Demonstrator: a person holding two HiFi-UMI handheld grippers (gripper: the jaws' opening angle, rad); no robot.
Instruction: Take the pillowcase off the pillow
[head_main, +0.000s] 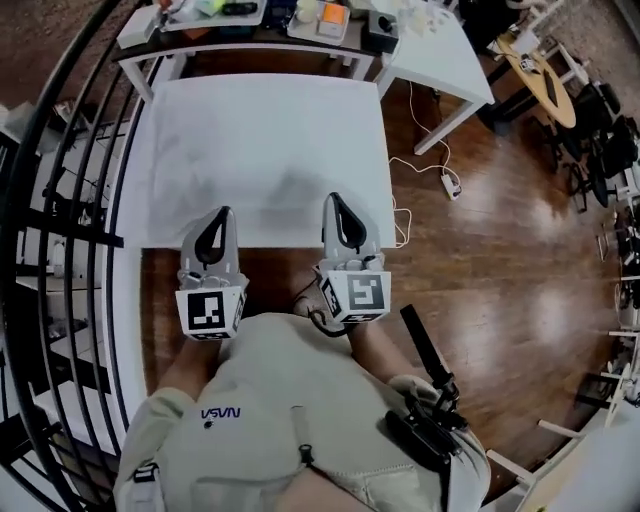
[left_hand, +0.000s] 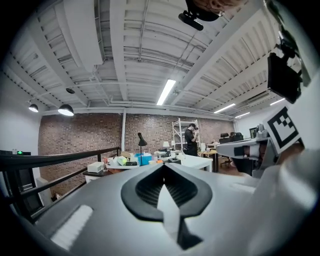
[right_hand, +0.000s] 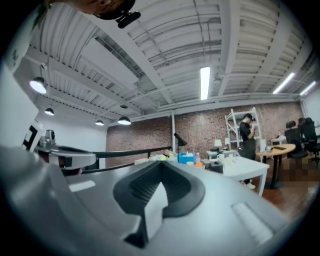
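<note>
Both your left gripper (head_main: 218, 222) and right gripper (head_main: 338, 210) have their fingers pressed together on nothing. They are level with each other and tilted up toward the ceiling. The broad white rectangular pillow in its pillowcase (head_main: 260, 150) appears to lie straight ahead, long axis across you, near edge just under both tips. I cannot separate it from the table beneath. The brown wooden floor (head_main: 500, 220) is to your right and the black metal railing (head_main: 60, 200) to your left.
</note>
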